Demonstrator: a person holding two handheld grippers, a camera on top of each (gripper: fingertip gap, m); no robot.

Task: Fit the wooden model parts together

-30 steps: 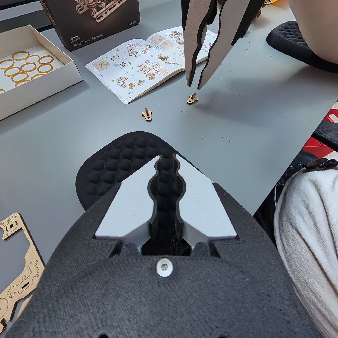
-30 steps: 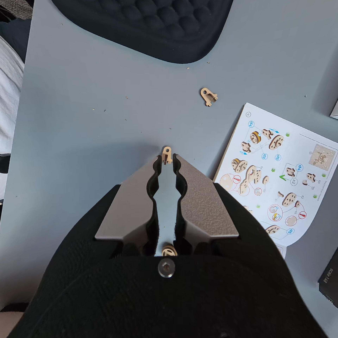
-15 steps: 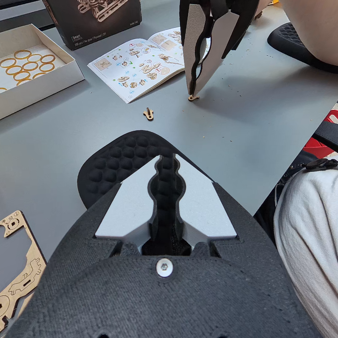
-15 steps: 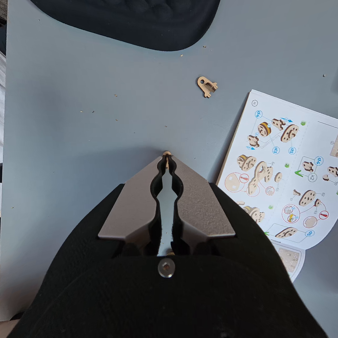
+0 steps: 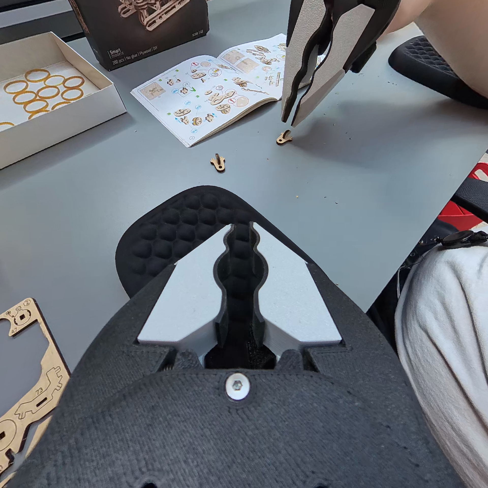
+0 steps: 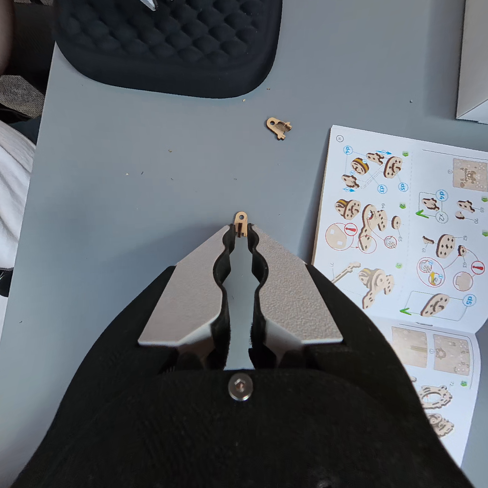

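Two small wooden model parts lie on the grey table. One part (image 6: 240,221) (image 5: 284,137) lies just below my right gripper's tips. My right gripper (image 6: 240,227) is slightly open; in the left wrist view it (image 5: 288,122) hangs a little above that part without touching it. The second part (image 6: 278,127) (image 5: 218,163) lies loose nearer the black pad. My left gripper (image 5: 241,227) is open and empty, low over the black honeycomb pad (image 5: 179,232).
An open instruction booklet (image 5: 211,89) (image 6: 409,237) lies beside the parts. A black kit box (image 5: 148,29) and a white tray of rubber rings (image 5: 39,87) stand behind. A plywood sheet (image 5: 23,369) lies at left. The table edge and a person's white clothing (image 5: 443,343) are at right. About 15 cm separates my left fingertips from my right.
My right gripper came down and shut on the part on the table, then opened and rose a little, leaving the part lying there. My left gripper has stayed still.
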